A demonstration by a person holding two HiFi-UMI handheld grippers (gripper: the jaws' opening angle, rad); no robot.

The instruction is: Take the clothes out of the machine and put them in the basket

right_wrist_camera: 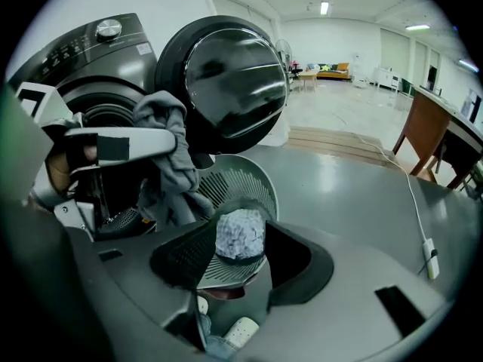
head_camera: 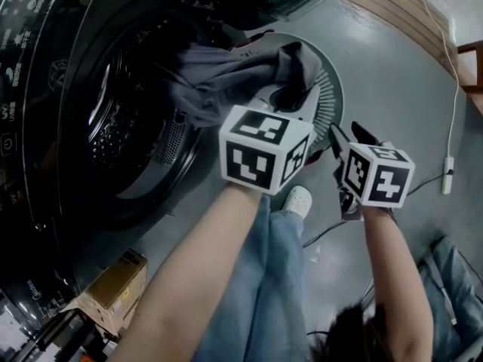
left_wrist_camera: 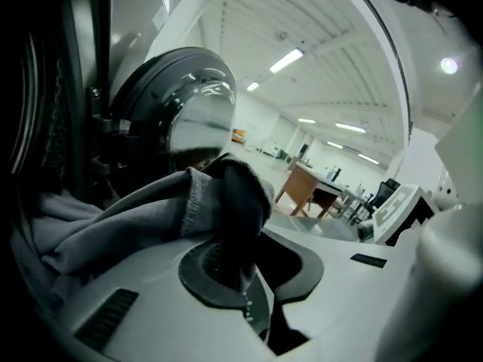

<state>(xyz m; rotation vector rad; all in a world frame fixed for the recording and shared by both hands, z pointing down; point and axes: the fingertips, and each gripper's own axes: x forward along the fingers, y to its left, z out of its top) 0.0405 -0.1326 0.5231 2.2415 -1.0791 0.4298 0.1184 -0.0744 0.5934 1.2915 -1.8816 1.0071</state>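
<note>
A dark front-loading machine (head_camera: 128,127) fills the left, its door (right_wrist_camera: 226,74) swung open. A grey garment (head_camera: 219,78) stretches from the drum to my left gripper (head_camera: 290,96), which is shut on its bunched end above the round slatted basket (head_camera: 332,89). In the left gripper view the cloth (left_wrist_camera: 151,217) drapes over the closed jaws of that gripper (left_wrist_camera: 241,262). My right gripper (head_camera: 351,138) hovers just right of the basket (right_wrist_camera: 234,179). Its jaws (right_wrist_camera: 241,251) are closed on a small pale crumpled wad (right_wrist_camera: 240,234). The right gripper view also shows the left gripper (right_wrist_camera: 113,145) with the garment (right_wrist_camera: 166,164) hanging from it.
A cardboard box (head_camera: 117,285) sits by the machine's foot. The person's jeans and white shoe (head_camera: 298,200) stand below the basket. A white cable with an adapter (head_camera: 447,176) lies on the grey floor at right. A wooden platform (head_camera: 400,6) lies behind, and a wooden table (right_wrist_camera: 438,134) stands further off.
</note>
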